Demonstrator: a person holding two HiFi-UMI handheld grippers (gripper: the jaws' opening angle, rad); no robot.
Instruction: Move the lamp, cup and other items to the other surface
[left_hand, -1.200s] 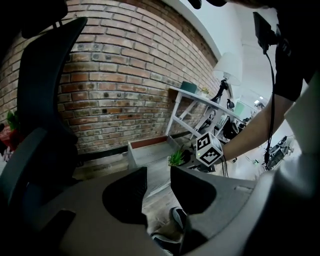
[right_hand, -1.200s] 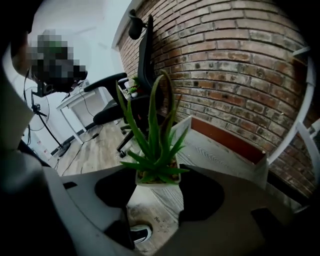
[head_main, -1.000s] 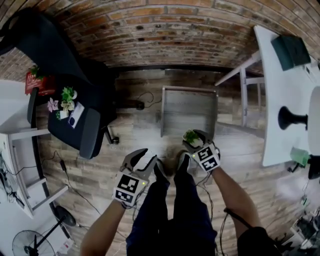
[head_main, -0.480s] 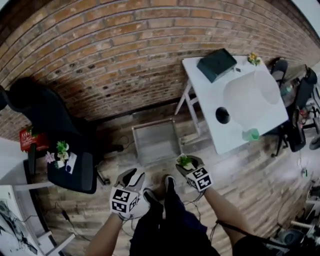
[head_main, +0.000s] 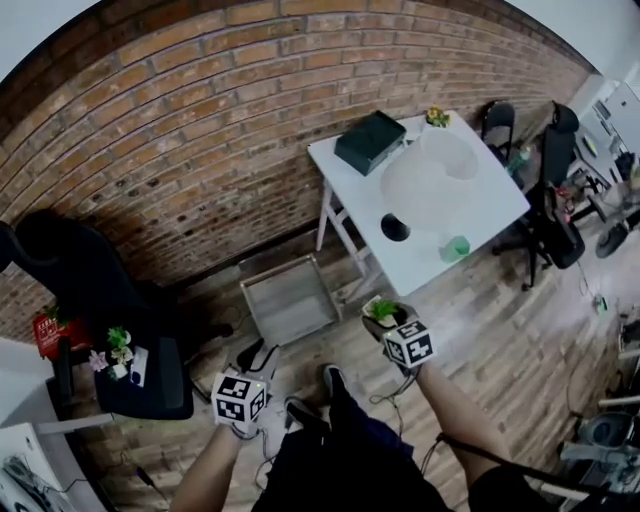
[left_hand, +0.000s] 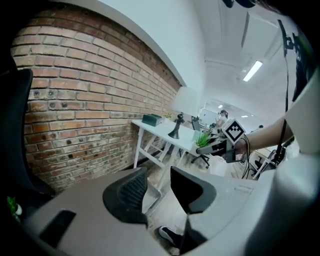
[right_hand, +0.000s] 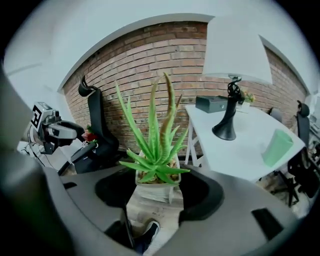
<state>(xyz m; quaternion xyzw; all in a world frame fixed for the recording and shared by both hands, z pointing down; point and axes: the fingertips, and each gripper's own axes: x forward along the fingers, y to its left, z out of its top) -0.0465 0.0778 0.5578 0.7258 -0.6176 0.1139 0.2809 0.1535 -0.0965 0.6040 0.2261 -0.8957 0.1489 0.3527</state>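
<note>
My right gripper (head_main: 386, 313) is shut on a small white pot with a spiky green aloe plant (right_hand: 153, 150), held upright over the wooden floor just short of the white table (head_main: 480, 205). On that table stand a lamp with a white shade (head_main: 428, 178) and black base, a green cup (head_main: 456, 247), a dark box (head_main: 370, 142) and a tiny plant (head_main: 436, 117). My left gripper (head_main: 254, 354) hangs low at the left, open, with nothing between its fingers (left_hand: 131, 189). A black chair (head_main: 150, 375) at the far left carries several small plants (head_main: 117, 345).
A brick wall (head_main: 180, 130) runs behind everything. A grey metal frame (head_main: 288, 298) lies on the floor between chair and table. Office chairs (head_main: 555, 215) and clutter stand beyond the table's right side. My legs and shoes (head_main: 330, 385) are below the grippers.
The head view has swung toward the white table, which now sits higher and more central. The black chair has slid to the lower left. Both grippers keep their hold and spacing.
</note>
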